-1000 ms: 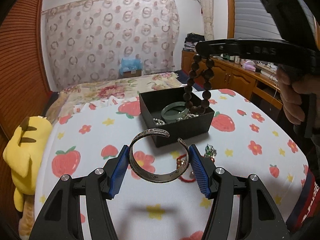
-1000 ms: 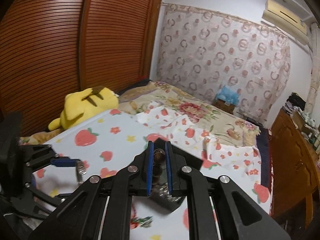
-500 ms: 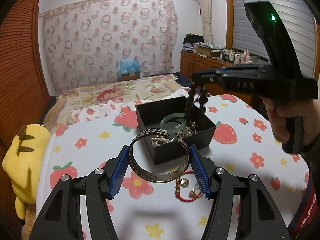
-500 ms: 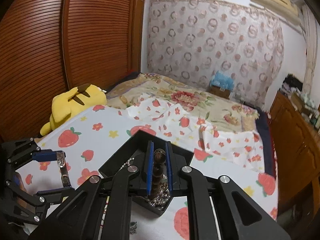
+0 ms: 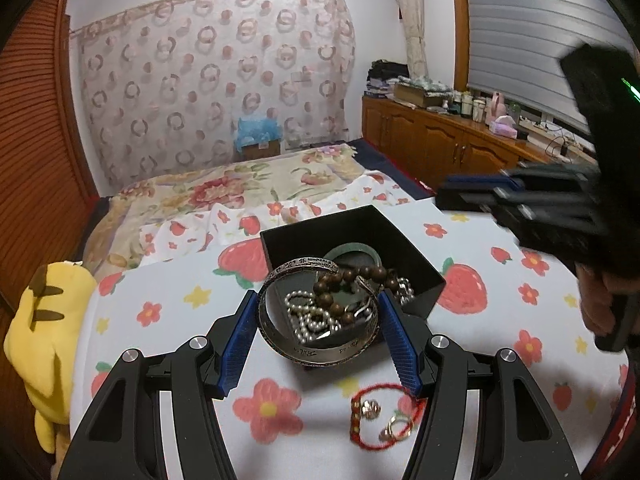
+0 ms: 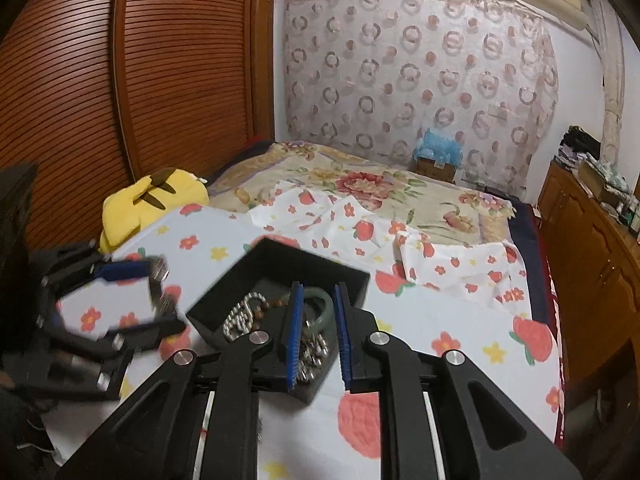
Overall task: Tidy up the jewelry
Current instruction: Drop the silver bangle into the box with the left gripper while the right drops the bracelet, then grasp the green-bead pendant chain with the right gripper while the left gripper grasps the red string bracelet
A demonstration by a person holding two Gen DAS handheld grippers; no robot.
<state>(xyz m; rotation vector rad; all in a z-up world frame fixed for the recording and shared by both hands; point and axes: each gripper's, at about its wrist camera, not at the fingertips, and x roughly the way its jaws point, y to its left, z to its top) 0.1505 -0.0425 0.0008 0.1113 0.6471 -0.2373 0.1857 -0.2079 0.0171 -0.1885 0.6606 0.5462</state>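
Observation:
My left gripper (image 5: 318, 336) is shut on a silver cuff bangle (image 5: 320, 354) and holds it just in front of the black jewelry box (image 5: 424, 268). The box holds a green jade bangle (image 5: 352, 250), a dark wooden bead bracelet (image 5: 344, 280) and a silver bead chain (image 5: 308, 318). My right gripper (image 6: 318, 336) is open and empty above the box (image 6: 280, 260); it also shows blurred at the right of the left wrist view (image 5: 520, 196). The left gripper with the cuff (image 6: 158, 284) shows at the left of the right wrist view.
A red string bracelet (image 5: 384, 416) with small metal charms lies on the strawberry-print cloth (image 5: 520, 320) near me. A yellow plush toy (image 5: 44, 320) sits at the left edge. Wooden cabinets (image 5: 440, 144) stand to the right, with the bed behind the table.
The right gripper opened and let the wooden bead bracelet fall into the box, then drew back to the right. The left gripper moved the silver cuff closer to the box.

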